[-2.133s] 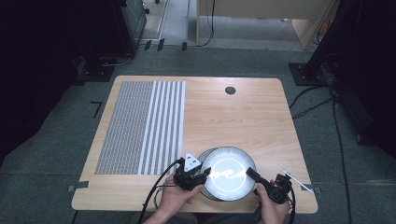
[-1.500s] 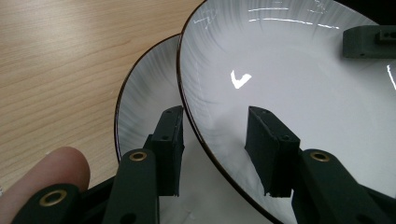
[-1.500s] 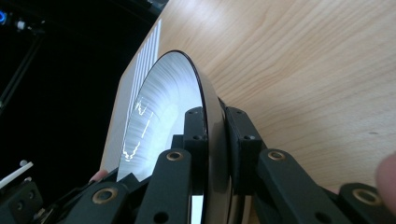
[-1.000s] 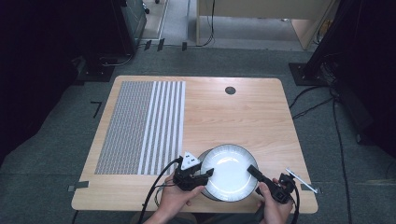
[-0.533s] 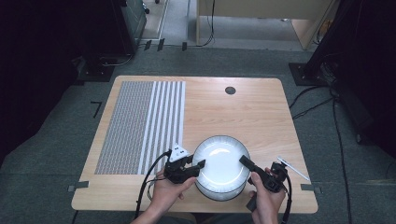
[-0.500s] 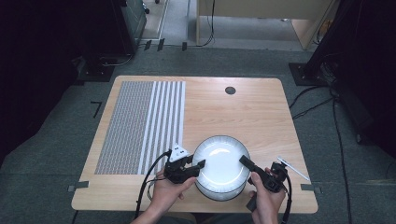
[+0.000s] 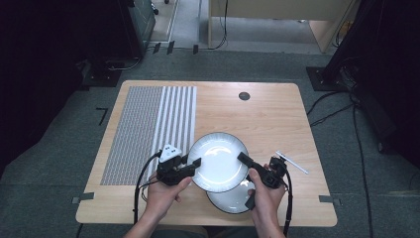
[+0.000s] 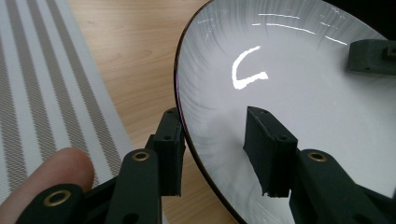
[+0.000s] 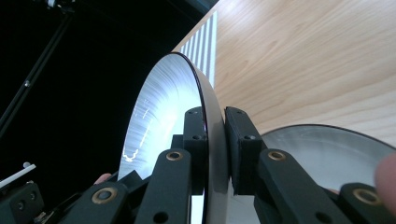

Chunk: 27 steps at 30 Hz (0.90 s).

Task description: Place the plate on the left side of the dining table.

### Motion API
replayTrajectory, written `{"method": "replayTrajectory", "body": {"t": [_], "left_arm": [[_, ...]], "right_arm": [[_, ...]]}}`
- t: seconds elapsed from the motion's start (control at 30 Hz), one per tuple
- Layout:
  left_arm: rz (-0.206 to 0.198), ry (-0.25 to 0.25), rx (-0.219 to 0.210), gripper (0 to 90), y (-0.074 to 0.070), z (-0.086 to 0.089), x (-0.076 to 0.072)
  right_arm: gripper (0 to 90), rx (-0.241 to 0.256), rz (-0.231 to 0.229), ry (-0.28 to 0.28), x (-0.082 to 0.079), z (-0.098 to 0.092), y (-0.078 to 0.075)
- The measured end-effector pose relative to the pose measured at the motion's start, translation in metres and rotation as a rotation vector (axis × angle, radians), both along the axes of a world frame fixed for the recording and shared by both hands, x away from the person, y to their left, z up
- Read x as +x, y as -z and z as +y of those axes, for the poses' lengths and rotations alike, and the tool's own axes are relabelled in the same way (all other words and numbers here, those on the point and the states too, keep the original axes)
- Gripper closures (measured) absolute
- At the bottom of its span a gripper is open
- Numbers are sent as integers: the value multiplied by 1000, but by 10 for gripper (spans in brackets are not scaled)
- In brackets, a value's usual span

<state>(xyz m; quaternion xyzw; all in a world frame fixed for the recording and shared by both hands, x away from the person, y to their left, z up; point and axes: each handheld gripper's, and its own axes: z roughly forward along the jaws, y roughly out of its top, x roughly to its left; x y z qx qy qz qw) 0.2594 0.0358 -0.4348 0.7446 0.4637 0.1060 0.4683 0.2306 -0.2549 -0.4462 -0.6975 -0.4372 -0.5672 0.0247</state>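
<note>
Two seconds earlier one white plate seemed to lie near the table's front edge between the two grippers; by this moment the upper plate (image 7: 218, 161) had been lifted and carried away from the person and a little toward the striped mat, uncovering a second plate (image 7: 233, 197) that stayed flat on the table (image 7: 267, 119) beneath it. The left gripper (image 7: 190, 163) was clamped on the upper plate's left rim, one jaw over the white face and one beneath the dark edge, as its own view showed. The right gripper (image 7: 243, 158) was pinched tight on the opposite rim, the plate's edge squeezed between both jaws in its view. That suggested the stack had been parted and the raised plate was on its way to a new spot, most likely the striped mat (image 7: 148, 131) just to its left. Little stood in the way: a thin white stick (image 7: 292, 162) lay on the wood to the right, well apart from the mat, and a small dark hole (image 7: 244, 96) sat near the far edge. The lower plate waited, untouched, by the person's right hand (image 7: 265, 196).
</note>
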Motion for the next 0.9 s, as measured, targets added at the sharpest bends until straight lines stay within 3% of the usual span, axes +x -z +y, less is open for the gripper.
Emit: {"method": "replayTrajectory", "body": {"t": [0.17,0.5,0.9], "left_arm": [[11,-42,-12,592,-3,16,8],[-5,-109,-28,614,-7,51,22],[-21,-180,-6,606,-7,87,37]], "right_arm": [[801,-3,2,-14,12,16,-4],[803,-2,3,-52,39,51,-9],[805,4,13,-97,68,90,-7]]}}
